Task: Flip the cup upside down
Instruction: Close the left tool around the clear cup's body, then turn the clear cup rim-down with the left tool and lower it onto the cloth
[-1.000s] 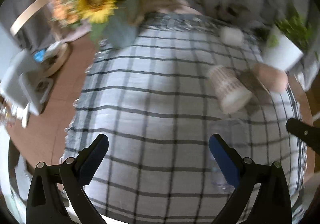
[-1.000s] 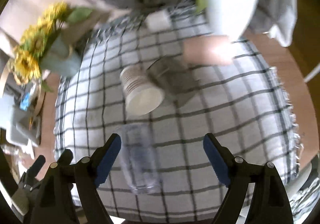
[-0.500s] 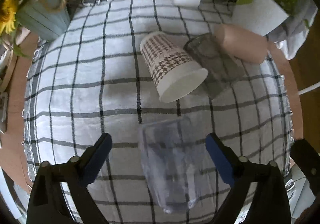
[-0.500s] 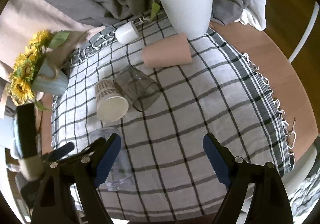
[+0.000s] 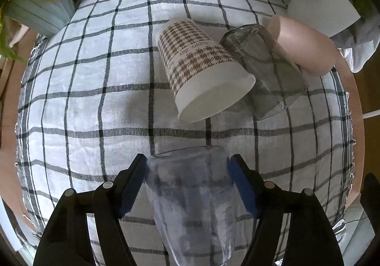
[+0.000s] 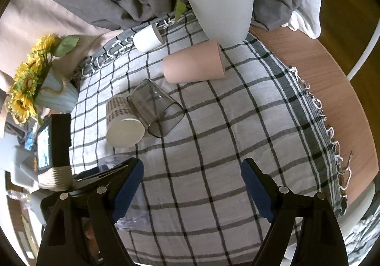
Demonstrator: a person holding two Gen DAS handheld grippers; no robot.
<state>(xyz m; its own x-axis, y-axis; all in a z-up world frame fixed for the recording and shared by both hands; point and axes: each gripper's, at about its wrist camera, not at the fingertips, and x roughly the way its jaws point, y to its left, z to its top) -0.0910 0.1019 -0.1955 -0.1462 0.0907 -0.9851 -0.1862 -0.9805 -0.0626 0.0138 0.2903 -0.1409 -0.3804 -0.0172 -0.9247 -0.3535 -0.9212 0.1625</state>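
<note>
A clear plastic cup (image 5: 192, 197) lies on its side on the checked cloth. My left gripper (image 5: 187, 185) has closed on it, one blue pad against each side near the rim. In the right wrist view the same cup (image 6: 111, 162) shows at the lower left, partly hidden behind the left gripper's body and my right finger. My right gripper (image 6: 192, 189) is open and empty above the cloth, to the right of the cup.
Several other cups lie on their sides: a houndstooth paper cup (image 5: 201, 69), a smoky glass (image 5: 263, 64), a pink cup (image 6: 193, 65), a white cup (image 6: 147, 39). A white plant pot (image 6: 223, 8) stands at the back, a sunflower vase (image 6: 55, 96) at left. The table edge (image 6: 332, 71) is right.
My left gripper has moved in over the clear cup and its fingers have closed onto the cup's sides. My right gripper has drawn back and stays open.
</note>
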